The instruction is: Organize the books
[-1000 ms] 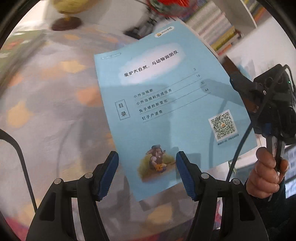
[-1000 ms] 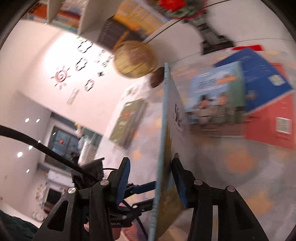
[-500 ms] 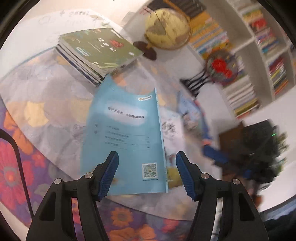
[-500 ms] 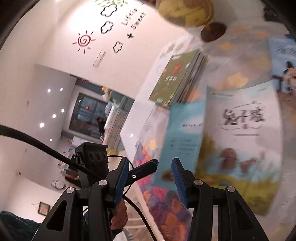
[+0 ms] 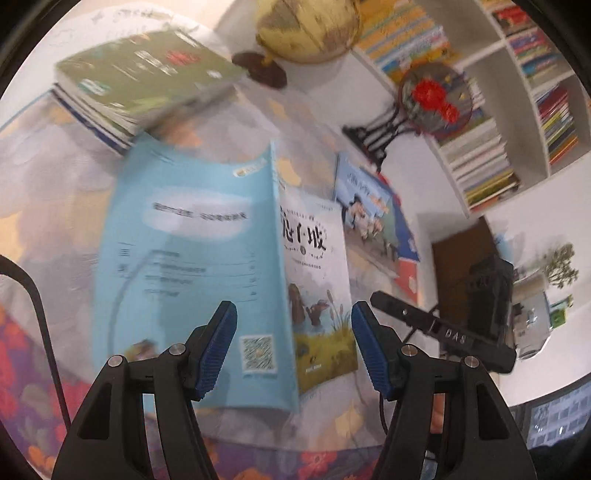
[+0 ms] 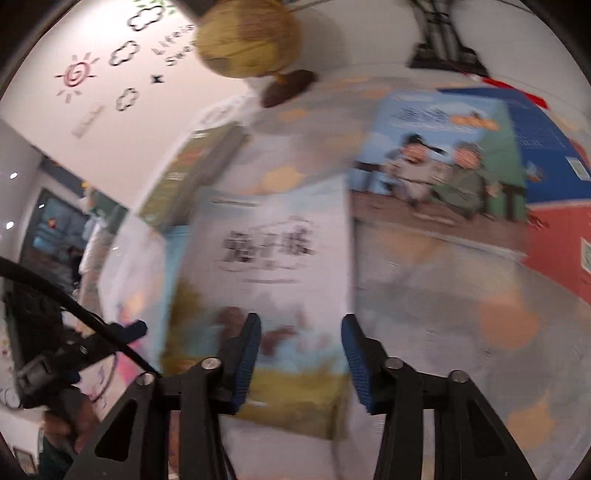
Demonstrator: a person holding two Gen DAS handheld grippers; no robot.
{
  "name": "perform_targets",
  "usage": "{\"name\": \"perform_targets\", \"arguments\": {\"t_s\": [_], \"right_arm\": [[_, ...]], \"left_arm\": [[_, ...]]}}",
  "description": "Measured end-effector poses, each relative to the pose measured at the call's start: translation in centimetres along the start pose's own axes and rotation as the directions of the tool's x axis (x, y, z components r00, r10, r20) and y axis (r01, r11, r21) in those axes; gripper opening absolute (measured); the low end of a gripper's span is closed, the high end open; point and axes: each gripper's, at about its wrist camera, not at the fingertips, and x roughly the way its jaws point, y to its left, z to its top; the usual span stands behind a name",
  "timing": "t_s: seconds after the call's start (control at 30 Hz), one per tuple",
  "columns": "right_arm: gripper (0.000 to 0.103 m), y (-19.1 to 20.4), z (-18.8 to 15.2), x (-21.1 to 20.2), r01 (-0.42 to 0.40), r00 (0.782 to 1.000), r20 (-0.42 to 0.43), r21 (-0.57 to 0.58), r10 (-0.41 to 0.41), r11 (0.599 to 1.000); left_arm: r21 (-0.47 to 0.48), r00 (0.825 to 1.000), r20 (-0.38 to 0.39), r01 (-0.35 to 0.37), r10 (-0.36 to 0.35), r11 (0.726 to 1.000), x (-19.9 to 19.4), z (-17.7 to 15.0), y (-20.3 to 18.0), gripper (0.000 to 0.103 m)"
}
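With the light-blue book [image 5: 192, 258] lying splayed open, covers up, on the desk [image 5: 55, 177] and both jaws empty, the left gripper [image 5: 291, 347] half open, the right gripper [image 6: 301, 354] closing, flatten it shut before stacking it on the green-topped pile [image 5: 140, 77]

black tool [image 5: 291, 347], blue ribbed pads [image 5: 218, 347], seemingly silver screws

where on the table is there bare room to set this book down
Bare cloth lies between the green book stack, the globe base and the open light-blue book, and right of it, below the red book. Crowded around the cartoon book.
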Motion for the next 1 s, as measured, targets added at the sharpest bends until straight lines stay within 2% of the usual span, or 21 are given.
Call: {"name": "perform_targets", "arguments": {"t_s": [0.1,0.13,0.17,0.27,0.37,0.4,0.47,0.5,0.57,0.67,0.73,0.77,0.83,1.0], "right_arm": [[0.034,-1.6,-0.8,0.3,0.042,0.999,-0.018,0.001,-0.042,0.999],[0.033,-1.8,-1.0,0.6,0.048,0.999,-0.024,-0.005,-0.048,0.999],[0.033,-2.0,-1.4,1.1,0.043,0.998,-0.034,-0.007,-0.044,0.999],[0.033,-2.2,-1.7,2.1,0.011,0.998,-0.06,0.008,-0.01,1.0],[0.033,-2.6,-1.9,2.4,-0.051,0.996,-0.066,0.031,0.053,0.998],[0.033,-2.7,-1.9,2.3,-0.061,0.996,-0.066,0.035,0.063,0.998],[0.033,-3.7,-1.9,2.3,-0.113,0.991,-0.064,0.07,0.117,0.991],[0.033,-4.6,-1.9,2.2,-0.155,0.985,-0.058,0.107,0.162,0.982],[0.033,-6.0,-2.1,2.2,-0.224,0.971,-0.045,0.173,0.235,0.959],[0.033,-8.0,-2.4,2.3,-0.327,0.939,-0.015,0.273,0.344,0.905],[0.033,-9.0,-2.5,2.2,-0.362,0.925,0.001,0.314,0.381,0.878],[0.033,-9.3,-2.5,2.2,-0.373,0.92,0.004,0.325,0.393,0.869],[0.033,-9.5,-2.6,2.2,-0.385,0.914,0.007,0.331,0.405,0.862],[0.034,-9.7,-2.8,1.7,-0.385,0.914,0.0,0.324,0.407,0.864]], "left_arm": [[0.013,0.998,-0.05,-0.031,0.031,0.999,1.9,0.0,-0.8,0.061],[0.018,0.997,-0.06,-0.038,0.039,0.999,2.3,-0.1,-1.0,0.06],[0.027,0.996,-0.075,-0.047,0.048,0.999,2.9,-0.3,-1.3,0.053],[0.042,0.991,-0.084,-0.096,0.099,0.994,3.9,-0.5,-1.7,0.052],[0.043,0.99,-0.076,-0.117,0.12,0.992,4.2,-0.4,-2.0,0.048],[0.047,0.993,-0.067,-0.099,0.102,0.994,4.0,-0.3,-2.4,0.048],[0.064,0.999,-0.033,0.001,0.001,0.998,3.1,-0.3,-3.7,0.048],[0.078,0.997,-0.016,0.075,-0.074,0.994,2.5,-0.2,-4.9,0.048],[0.126,0.985,-0.01,0.17,-0.17,0.977,1.8,0.1,-7.6,0.048],[0.224,0.979,-0.034,0.205,-0.203,0.953,2.1,0.1,-10.9,0.048],[0.21,0.975,-0.066,0.22,-0.211,0.953,3.0,0.2,-10.8,0.049],[0.172,0.967,-0.079,0.254,-0.243,0.952,3.5,0.2,-10.4,0.049],[0.125,0.952,-0.084,0.304,-0.295,0.944,3.8,0.2,-9.8,0.049],[0.104,0.945,-0.083,0.323,-0.315,0.941,3.5,0.4,-8.7,0.051]]}}
